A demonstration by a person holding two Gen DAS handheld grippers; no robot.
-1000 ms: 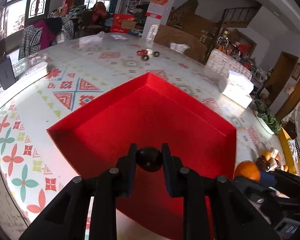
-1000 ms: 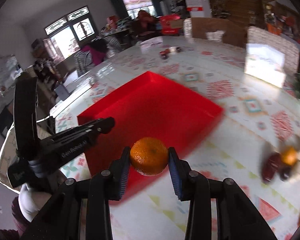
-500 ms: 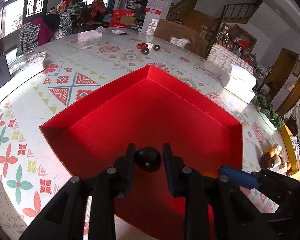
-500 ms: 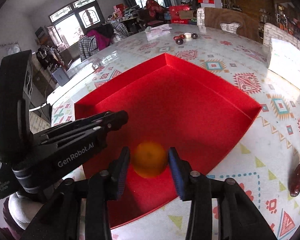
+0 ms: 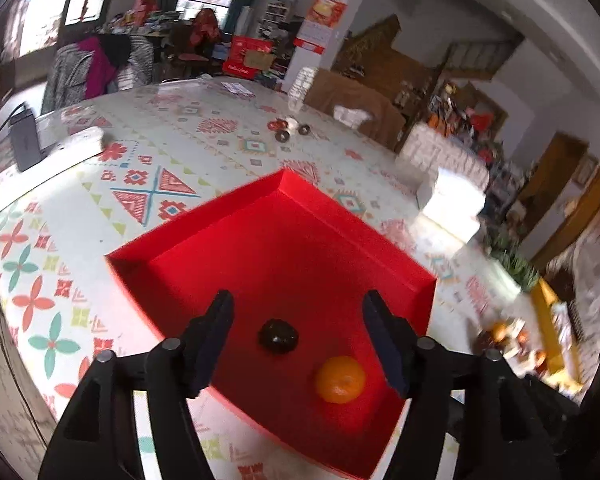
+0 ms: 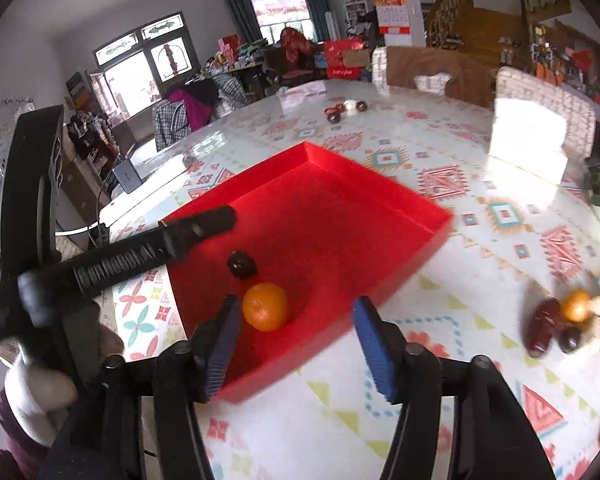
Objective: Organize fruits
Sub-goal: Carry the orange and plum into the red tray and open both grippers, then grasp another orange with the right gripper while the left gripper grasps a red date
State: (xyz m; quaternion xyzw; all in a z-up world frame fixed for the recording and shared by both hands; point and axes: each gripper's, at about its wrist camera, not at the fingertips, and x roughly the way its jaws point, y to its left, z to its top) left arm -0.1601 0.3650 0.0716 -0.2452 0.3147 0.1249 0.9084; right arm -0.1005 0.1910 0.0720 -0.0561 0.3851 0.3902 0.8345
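Red cardboard forms the tray (image 5: 204, 240), where a dark fruit (image 5: 278, 336) and an orange (image 5: 340, 379) are seen lying free. The left gripper (image 5: 298, 338) and right gripper (image 6: 296, 332) are shown with jaws opening, pressing on nothing.

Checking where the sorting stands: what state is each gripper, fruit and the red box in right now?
Left gripper: jaws opening, nothing held.
Right gripper: jaws opening, nothing held.
Dark fruit: lying loose in the box.
Orange: lying loose in the box.
Red box: open-topped, on the table.
Fruit pile: on the table, unsorted.
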